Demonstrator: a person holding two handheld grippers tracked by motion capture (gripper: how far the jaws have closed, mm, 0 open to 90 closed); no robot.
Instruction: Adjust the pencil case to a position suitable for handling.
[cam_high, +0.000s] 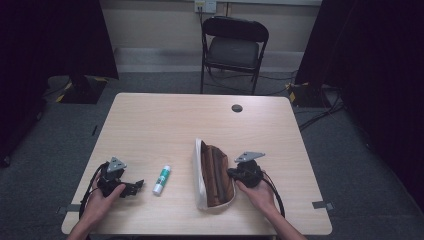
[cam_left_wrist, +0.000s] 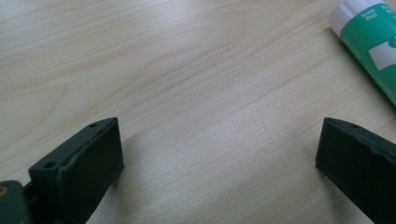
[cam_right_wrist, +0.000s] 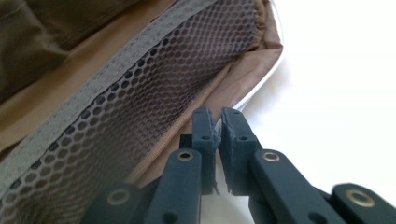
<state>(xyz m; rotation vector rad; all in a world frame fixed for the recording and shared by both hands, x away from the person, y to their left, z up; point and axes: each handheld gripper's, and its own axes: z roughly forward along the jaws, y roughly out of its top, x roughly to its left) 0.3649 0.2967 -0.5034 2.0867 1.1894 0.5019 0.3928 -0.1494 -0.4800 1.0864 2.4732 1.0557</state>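
Near edge of the pale wood-grain table (cam_high: 150, 120): the person's two forearms come in, a black two-jaw gripper in each hand.

Left gripper (cam_high: 131, 187): held low at the near left part of the table, jaws spread wide apart over bare wood with nothing between them.

Green-and-white glue stick (cam_high: 161, 179): lying flat just to the right of the left gripper, not touching it. In the left gripper view its white cap end (cam_left_wrist: 348, 11) sits beyond the far jaw.

Right gripper (cam_high: 233, 173): at the near right, a grey three-cornered plate on top, jaws drawn close together, pinching the near edge of the pouch.

Brown fabric pencil pouch with white piping (cam_high: 212, 175): lying open in the near centre, between the glue stick and the right gripper. Grey mesh inner pocket (cam_right_wrist: 140, 93).

Round dark grommet hole (cam_high: 237, 108): far side of the table top.

Black folding chair (cam_high: 234, 50): beyond the table, on grey carpet, against the wall.
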